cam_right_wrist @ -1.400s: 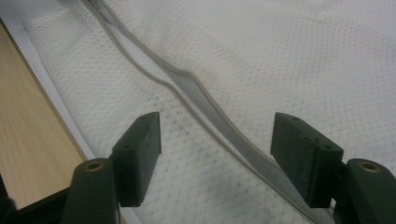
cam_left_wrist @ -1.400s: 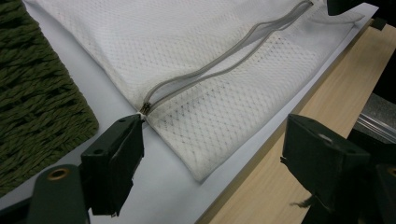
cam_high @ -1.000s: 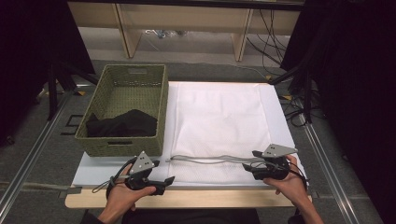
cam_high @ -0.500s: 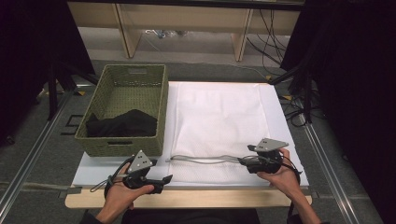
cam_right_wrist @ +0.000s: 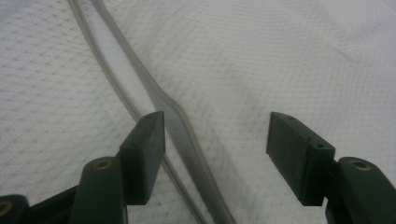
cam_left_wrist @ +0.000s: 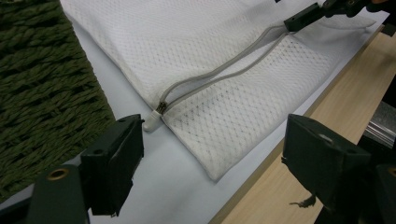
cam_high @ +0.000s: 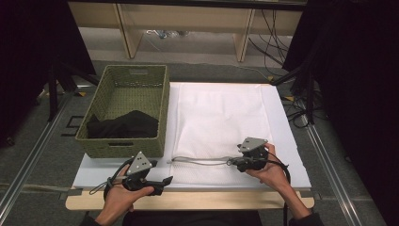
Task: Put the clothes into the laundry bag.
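A white mesh laundry bag [cam_high: 219, 120] lies flat on the white board, and its grey zipper [cam_high: 202, 161] runs along the near edge, partly parted. The white zipper pull [cam_left_wrist: 152, 122] rests at the bag's left corner, just ahead of my left gripper's [cam_left_wrist: 212, 149] open jaws. That left gripper [cam_high: 165, 180] sits near the table's front edge, holding nothing. My right gripper [cam_high: 232, 162] is low over the zipper's right stretch. Its jaws have just been closing a little but stand open [cam_right_wrist: 215, 140], with the raised zipper edge [cam_right_wrist: 175, 119] between them and the pads not pressing.
An olive woven basket [cam_high: 157, 113] with black clothing [cam_high: 123, 125] inside stands left of the bag, close to the left gripper. The wooden table edge [cam_high: 188, 201] runs in front. Cables and shelf legs lie beyond the board.
The right hand and its gripper slid left along the zipper toward the bag's middle. The left gripper stayed where it was.
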Available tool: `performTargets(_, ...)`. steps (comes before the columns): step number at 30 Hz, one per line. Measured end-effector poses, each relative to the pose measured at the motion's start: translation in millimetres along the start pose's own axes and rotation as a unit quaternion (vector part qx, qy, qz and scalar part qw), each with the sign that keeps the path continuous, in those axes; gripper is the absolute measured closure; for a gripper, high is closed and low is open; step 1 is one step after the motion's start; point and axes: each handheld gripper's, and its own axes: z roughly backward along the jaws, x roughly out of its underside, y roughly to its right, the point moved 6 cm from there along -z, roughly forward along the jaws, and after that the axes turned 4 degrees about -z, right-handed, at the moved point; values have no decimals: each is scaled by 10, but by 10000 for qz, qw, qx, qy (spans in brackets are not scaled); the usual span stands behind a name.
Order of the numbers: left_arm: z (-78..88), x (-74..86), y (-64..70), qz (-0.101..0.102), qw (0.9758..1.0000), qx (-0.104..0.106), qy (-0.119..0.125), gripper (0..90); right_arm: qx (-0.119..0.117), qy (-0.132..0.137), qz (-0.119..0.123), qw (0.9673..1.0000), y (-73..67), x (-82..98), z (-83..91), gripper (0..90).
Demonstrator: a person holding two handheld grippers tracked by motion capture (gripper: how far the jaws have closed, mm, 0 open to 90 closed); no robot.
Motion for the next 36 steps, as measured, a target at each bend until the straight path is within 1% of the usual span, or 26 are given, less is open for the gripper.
performTargets(3, 16, 7, -19, -182, 9998, -13, -64, 202, 45, -87, 164, 9998, -1, -18, -47, 404)
performTargets(4, 15, 9, -12, -91, 9999, -25, -81, 201, -37, -127, 144, 9998, -10, -16, -73, 405)
performTargets(5, 2, -2, -4, -34, 10000, -2, -7, 202, -30, -177, 54, 9998, -12, -14, -80, 407)
performTargets(6, -2, 0, 1, 21, 10000, -45, -4, 202, -68, -111, 103, 9999, -9, -21, -105, 416)
performTargets(8, 10, 11, -19, -171, 9998, 14, -104, 202, -87, -218, 93, 9997, -6, -17, -114, 425)
performTargets(9, 4, 14, -11, -54, 9999, -9, -87, 201, -66, -265, 86, 9996, -6, -11, -122, 429)
performTargets(10, -4, 6, -16, -46, 10000, -42, -34, 201, -42, -190, 274, 9994, 19, -24, -152, 439)
performTargets(11, -10, 2, -9, 10, 10000, -35, 23, 201, -15, -256, 174, 9995, 5, -13, -158, 447)
performTargets(15, 3, 7, -8, -7, 10000, -41, -21, 201, 80, -457, 438, 9980, 24, -12, -185, 473)
performTargets(17, -10, -1, -8, 9, 10000, -28, 19, 201, 174, -468, 472, 9976, 43, -25, -204, 482)
performTargets(18, -4, 5, -16, -59, 10000, -34, -42, 201, 208, -495, 531, 9971, 60, -32, -209, 493)
performTargets(19, -1, 9, -15, -53, 9999, -65, -64, 201, 239, -507, 615, 9965, 74, -45, -216, 505)
performTargets(21, 1, 17, -25, -64, 9999, -54, -73, 202, 177, -533, 580, 9967, 74, -57, -243, 544)
performTargets(22, -8, 1, -9, 40, 10000, -58, 34, 201, 212, -533, 597, 9966, 83, -68, -250, 556)
performTargets(23, -5, 0, -13, 53, 10000, -67, 14, 202, 189, -531, 595, 9966, 85, -78, -259, 575)
performTargets(24, -3, 2, -16, 45, 10000, -72, 7, 202, 186, -508, 654, 9964, 90, -92, -266, 591)
performTargets(25, 13, 15, -37, -72, 9999, -99, -96, 202, 212, -488, 619, 9967, 85, -102, -277, 607)
performTargets(26, 13, 17, -44, -88, 9999, -112, -83, 202, 184, -491, 567, 9970, 83, -110, -291, 621)
performTargets(27, 12, 10, -33, -19, 9999, -99, -56, 202, 190, -564, 498, 9970, 73, -110, -294, 638)
performTargets(28, 8, 3, -29, 20, 10000, -66, -22, 202, 183, -576, 542, 9967, 82, -122, -304, 655)
performTargets(29, 9, 2, -31, 35, 9999, -103, -26, 202, 168, -477, 499, 9975, 73, -140, -323, 666)
performTargets(30, 9, 6, -33, 17, 9999, -95, -40, 202, 168, -567, 524, 9969, 73, -138, -322, 676)
performTargets(31, 10, 9, -31, 13, 9999, -103, -49, 202, 144, -475, 505, 9975, 79, -155, -345, 687)
performTargets(32, 7, 8, -30, 12, 10000, -74, -3, 203, 96, -536, 403, 9977, 63, -153, -345, 702)
performTargets(33, 9, 2, -26, 55, 9999, -87, 1, 203, 69, -515, 419, 9978, 69, -162, -353, 720)
performTargets(36, 10, 0, -27, 31, 10000, -90, 4, 203, 65, -466, 459, 9978, 82, -190, -365, 766)
